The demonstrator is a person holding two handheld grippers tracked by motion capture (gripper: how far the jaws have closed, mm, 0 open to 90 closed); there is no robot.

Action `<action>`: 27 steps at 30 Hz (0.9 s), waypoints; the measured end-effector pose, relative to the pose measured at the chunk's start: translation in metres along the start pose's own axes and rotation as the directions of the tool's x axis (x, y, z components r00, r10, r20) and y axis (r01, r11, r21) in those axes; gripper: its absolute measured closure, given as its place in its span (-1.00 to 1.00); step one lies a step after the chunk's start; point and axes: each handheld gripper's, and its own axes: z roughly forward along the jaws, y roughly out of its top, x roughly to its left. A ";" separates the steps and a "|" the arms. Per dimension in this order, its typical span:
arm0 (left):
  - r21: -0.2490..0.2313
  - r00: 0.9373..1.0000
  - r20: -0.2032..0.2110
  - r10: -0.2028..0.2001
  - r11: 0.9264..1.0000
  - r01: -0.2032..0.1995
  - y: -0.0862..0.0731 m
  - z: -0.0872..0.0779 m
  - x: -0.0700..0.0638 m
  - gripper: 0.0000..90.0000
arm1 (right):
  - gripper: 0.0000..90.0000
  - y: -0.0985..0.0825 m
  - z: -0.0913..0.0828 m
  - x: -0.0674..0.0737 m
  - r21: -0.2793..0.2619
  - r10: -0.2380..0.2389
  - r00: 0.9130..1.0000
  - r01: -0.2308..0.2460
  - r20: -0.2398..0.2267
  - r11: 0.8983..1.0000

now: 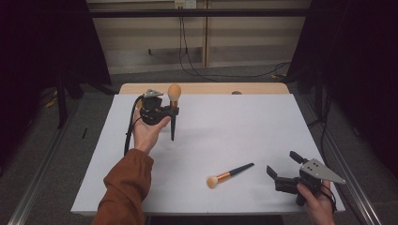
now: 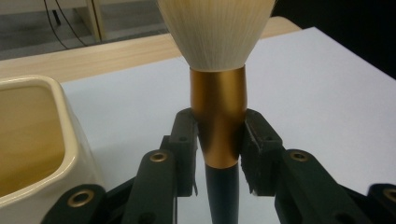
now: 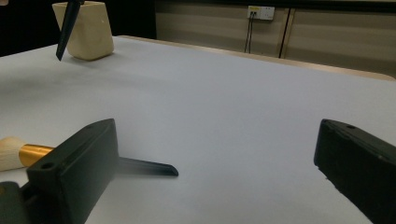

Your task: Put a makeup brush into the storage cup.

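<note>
The left gripper [image 1: 170, 110] pinches a brush [image 1: 173, 112] by its gold ferrule, bristles up and dark handle hanging straight down, clear of the white sheet [image 1: 244, 126]. In the left gripper view the 2 pads [image 2: 186, 140] press the ferrule from both sides. A cream cup [image 2: 32, 140] stands just beside this gripper, on its left in that view; the likely job is to drop the brush in handle-first.

The right gripper [image 1: 284, 172] rests low near the table's edge, jaws spread wide with nothing between them. A 2nd brush [image 1: 229, 175] lies flat just ahead of its left jaw.

Risks, as I judge them: the ferrule is smooth and tapered, so the brush could slide or swing in the grip if the hand tilts. The handle tip could catch the cup's rim and tip the cup, since it looks light. Let go too high, and the brush may bounce out.

In the high view the hand and gripper cover the cup. The cup's depth and contents are cut off in the left gripper view. The right gripper's left jaw hides part of the 2nd brush.
</note>
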 end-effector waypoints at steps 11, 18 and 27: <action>-0.134 0.999 -0.016 0.037 0.990 -0.039 -0.002 -0.007 0.001 0.52 | -1.00 0.000 0.000 0.000 0.001 0.001 1.000 -0.001 -0.001 1.000; -0.203 1.000 0.005 0.018 0.979 -0.017 -0.002 -0.013 0.003 0.52 | -1.00 0.000 0.000 0.000 0.000 0.001 1.000 -0.001 -0.002 1.000; -0.276 0.999 0.023 0.042 0.961 -0.034 -0.004 -0.025 0.000 0.52 | -1.00 0.000 0.000 0.000 -0.001 0.000 1.000 0.000 -0.002 1.000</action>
